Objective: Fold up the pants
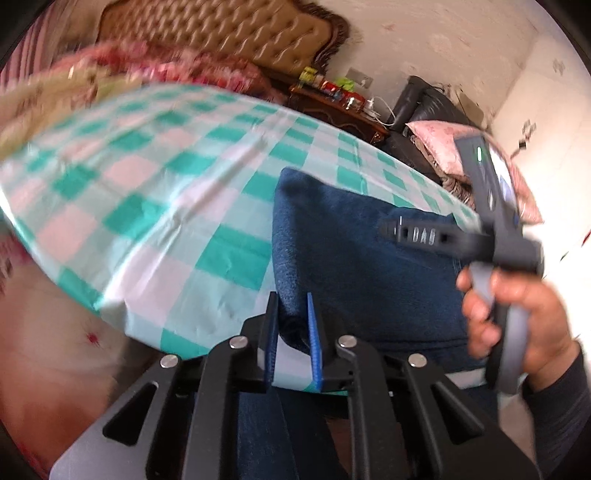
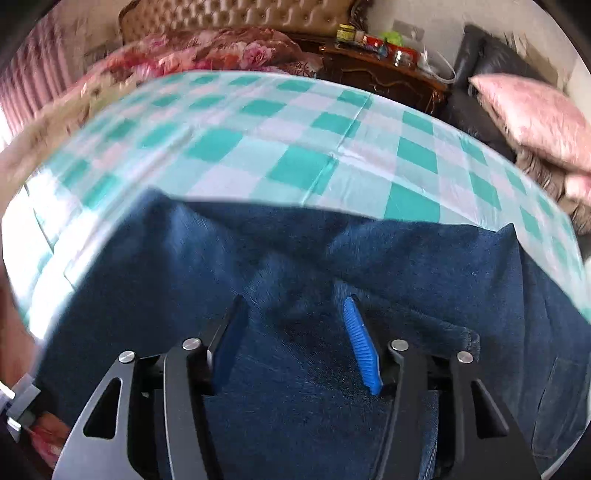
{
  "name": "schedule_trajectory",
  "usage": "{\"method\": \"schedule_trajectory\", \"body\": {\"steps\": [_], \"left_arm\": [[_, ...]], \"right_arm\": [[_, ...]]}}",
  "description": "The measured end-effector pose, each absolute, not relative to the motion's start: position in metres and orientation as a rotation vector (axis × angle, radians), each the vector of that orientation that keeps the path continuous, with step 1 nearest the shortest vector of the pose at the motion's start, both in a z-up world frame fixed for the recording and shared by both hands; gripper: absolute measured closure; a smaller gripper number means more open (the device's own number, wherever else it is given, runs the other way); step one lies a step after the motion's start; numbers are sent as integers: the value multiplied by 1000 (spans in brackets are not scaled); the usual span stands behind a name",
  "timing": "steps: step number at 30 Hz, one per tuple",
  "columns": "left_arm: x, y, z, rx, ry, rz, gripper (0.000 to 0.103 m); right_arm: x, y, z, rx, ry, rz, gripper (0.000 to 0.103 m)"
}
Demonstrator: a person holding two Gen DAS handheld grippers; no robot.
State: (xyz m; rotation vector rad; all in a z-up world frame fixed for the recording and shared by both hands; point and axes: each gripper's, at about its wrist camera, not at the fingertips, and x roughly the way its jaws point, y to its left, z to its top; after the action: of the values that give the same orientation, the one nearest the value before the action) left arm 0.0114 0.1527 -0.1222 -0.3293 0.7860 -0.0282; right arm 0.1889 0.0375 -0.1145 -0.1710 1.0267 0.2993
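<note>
Dark blue pants (image 1: 362, 266) lie on the near part of a bed, filling the lower half of the right wrist view (image 2: 295, 251). My left gripper (image 1: 291, 306) is shut on a raised fold at the pants' near left edge, with cloth filling the gap between its blue pads. My right gripper (image 2: 293, 302) hangs over the middle of the pants with its pads wide apart, open and pressing on nothing. In the left wrist view the right gripper (image 1: 391, 227) reaches in from the right, held by a person's hand (image 1: 524, 325).
The bed wears a teal, white and pink checked sheet (image 2: 295, 140). A floral quilt (image 2: 221, 51) and tufted headboard (image 1: 221, 33) are at the far end. A dark wooden nightstand (image 2: 384, 74) with small items and a pink cushion (image 2: 532, 114) on a black seat stand at the right.
</note>
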Motion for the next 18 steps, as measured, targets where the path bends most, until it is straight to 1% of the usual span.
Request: {"method": "schedule_trajectory", "body": {"steps": [1, 5, 9, 14, 15, 17, 18], "left_arm": [[11, 148, -118, -299, 779, -21, 89], [12, 127, -104, -187, 750, 3, 89], [13, 115, -98, -135, 738, 14, 90], [11, 105, -93, -97, 714, 11, 91], [10, 104, -92, -94, 710, 5, 91], [9, 103, -91, -98, 702, -6, 91], [8, 103, -90, -107, 694, -9, 92]], "right_arm": [[190, 40, -106, -155, 1031, 325, 41], [192, 72, -79, -137, 1100, 489, 33], [199, 116, -84, -153, 1213, 570, 32], [200, 153, -105, -252, 1283, 576, 33], [200, 157, -110, -273, 1291, 575, 34], [201, 160, -117, -308, 1291, 565, 58], [202, 158, -120, -302, 1293, 560, 68]]}}
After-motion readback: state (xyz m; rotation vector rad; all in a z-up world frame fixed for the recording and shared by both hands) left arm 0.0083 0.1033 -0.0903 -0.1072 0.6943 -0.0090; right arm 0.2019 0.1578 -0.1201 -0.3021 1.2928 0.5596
